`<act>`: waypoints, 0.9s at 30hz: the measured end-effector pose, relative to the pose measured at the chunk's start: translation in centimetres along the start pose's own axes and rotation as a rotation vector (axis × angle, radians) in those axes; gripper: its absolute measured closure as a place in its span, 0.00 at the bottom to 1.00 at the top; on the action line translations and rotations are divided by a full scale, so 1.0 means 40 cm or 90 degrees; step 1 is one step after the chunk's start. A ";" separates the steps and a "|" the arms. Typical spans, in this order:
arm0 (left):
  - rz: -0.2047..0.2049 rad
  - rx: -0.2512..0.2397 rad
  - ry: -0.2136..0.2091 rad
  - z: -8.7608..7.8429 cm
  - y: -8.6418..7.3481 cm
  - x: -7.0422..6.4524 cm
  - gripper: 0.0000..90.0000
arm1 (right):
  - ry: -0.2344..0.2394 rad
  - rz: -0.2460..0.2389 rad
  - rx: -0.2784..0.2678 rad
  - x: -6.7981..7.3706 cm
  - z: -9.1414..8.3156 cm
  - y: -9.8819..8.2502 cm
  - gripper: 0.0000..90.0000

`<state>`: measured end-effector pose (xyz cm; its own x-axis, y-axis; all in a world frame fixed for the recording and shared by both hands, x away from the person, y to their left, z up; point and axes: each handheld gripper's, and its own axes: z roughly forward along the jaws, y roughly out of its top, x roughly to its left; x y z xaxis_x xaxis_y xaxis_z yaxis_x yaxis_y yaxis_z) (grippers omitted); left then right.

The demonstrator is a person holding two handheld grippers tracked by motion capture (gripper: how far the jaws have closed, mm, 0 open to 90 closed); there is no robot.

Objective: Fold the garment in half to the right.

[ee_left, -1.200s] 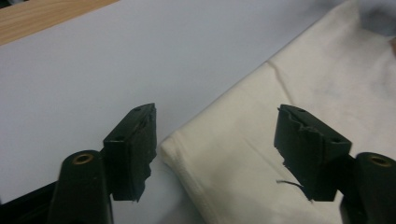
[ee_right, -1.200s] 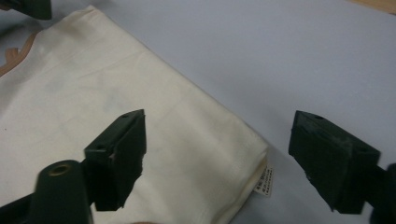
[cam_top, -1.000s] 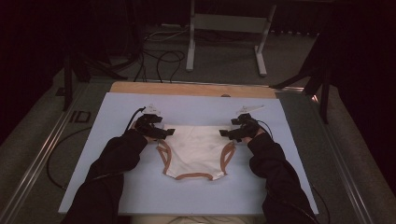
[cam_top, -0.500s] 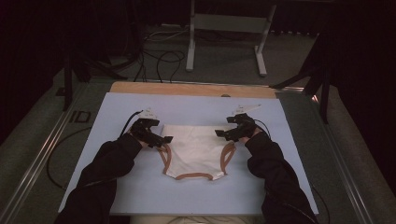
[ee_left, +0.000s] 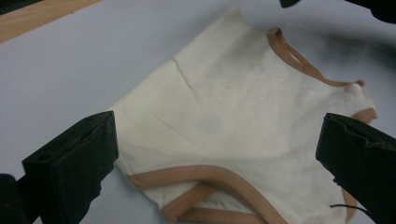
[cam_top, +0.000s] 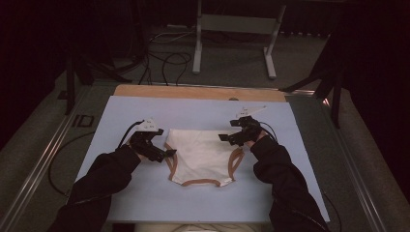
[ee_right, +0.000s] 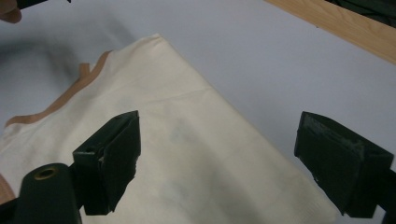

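Underwear (cam_top: 202, 155), cream with tan trim, is lying flat on the pale blue surface (cam_top: 145, 108) between the two tools. Folding it neatly is calling for matched grips: each pad should be pinching a waistband corner through both layers, both hands then lifting evenly so the cloth is not skewing. The left hand-held gripper (cam_top: 168, 153) is standing fully open after just widening, holding nothing, beside the garment's left edge. The right hand-held gripper (cam_top: 226, 138) is also gaping wide, empty, over the upper right corner.
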<state>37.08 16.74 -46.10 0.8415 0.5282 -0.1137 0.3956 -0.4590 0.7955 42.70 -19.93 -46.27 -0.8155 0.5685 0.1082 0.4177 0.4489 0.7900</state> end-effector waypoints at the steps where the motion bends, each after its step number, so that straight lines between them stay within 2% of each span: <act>1: 0.007 0.000 -0.006 -0.007 -0.002 -0.011 0.00 | 0.005 0.002 0.002 0.002 0.001 0.004 0.15; 5: 0.016 -0.005 -0.008 -0.018 -0.005 -0.030 0.00 | 0.010 -0.004 0.008 0.010 0.007 0.018 0.15; 8: 0.051 -0.003 -0.002 -0.022 -0.009 -0.045 0.00 | 0.014 -0.013 0.010 0.020 0.013 0.029 0.15; 10: 0.063 -0.002 0.000 -0.024 -0.011 -0.054 0.01 | 0.016 -0.015 0.014 0.028 0.017 0.037 0.15; 14: 0.079 0.002 -0.005 -0.028 -0.018 -0.072 0.01 | 0.028 -0.017 0.019 0.041 0.026 0.053 0.15; 20: 0.085 0.018 -0.025 -0.036 -0.029 -0.089 0.02 | 0.033 -0.025 0.024 0.059 0.047 0.069 0.15; 21: 0.100 0.012 -0.033 -0.039 -0.037 -0.099 0.03 | 0.038 -0.026 0.024 0.063 0.052 0.071 0.15; 22: 0.107 0.013 -0.031 -0.039 -0.041 -0.106 0.04 | 0.039 -0.027 0.026 0.066 0.055 0.073 0.15; 27: 0.115 0.010 -0.032 -0.035 -0.055 -0.127 0.04 | 0.056 -0.029 0.033 0.080 0.081 0.079 0.15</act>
<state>31.44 16.06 -46.42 0.9165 0.4000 0.0005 0.2416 -0.5545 0.7963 42.71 -14.43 -45.38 -0.8652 0.4850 0.1276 0.3981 0.5095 0.7628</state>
